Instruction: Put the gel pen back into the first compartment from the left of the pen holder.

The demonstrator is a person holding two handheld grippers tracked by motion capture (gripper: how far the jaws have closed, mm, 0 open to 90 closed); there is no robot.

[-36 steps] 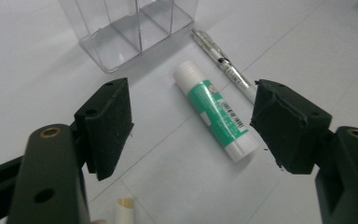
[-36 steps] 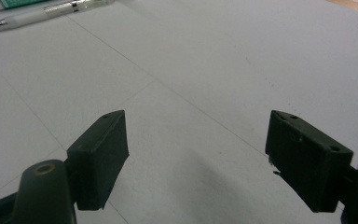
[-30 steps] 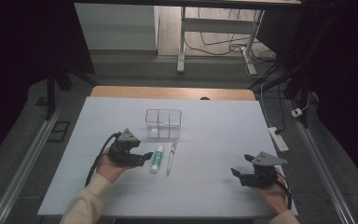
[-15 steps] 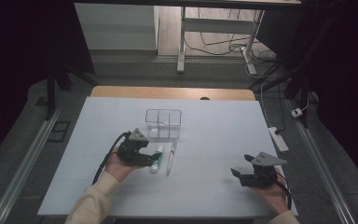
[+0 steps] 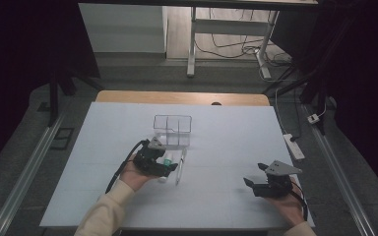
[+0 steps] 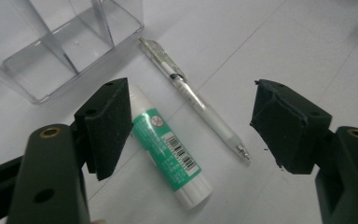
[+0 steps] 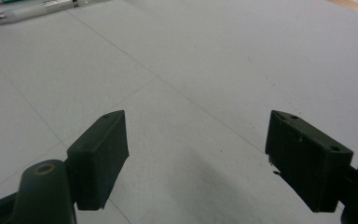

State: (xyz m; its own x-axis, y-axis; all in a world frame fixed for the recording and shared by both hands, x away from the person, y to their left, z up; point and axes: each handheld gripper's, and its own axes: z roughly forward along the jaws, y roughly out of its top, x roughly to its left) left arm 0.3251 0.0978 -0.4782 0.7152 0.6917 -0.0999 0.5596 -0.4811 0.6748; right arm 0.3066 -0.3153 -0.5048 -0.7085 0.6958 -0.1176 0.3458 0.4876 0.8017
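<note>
Two things lie between your left gripper's [image 6: 191, 135] wide-open jaws, nothing gripped: the glue stick [image 6: 168, 149] and the pen [image 6: 196, 100], near the desk's [image 5: 226, 142] middle, likely lined up for a pick. Just beyond, toward the far edge, the clear box [image 6: 60, 46] stands empty. Your right gripper [image 7: 198, 158] hovers wide open, holding nothing, near the right edge.

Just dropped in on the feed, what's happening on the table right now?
A person works with a gripper in each hand. The left gripper hangs open over a green-labelled glue stick lying on the white table, with a clear pen beside it. Nothing is gripped yet. A clear divided organizer stands just beyond them, apparently empty. The right gripper sits open, off to the side over bare table.
</note>
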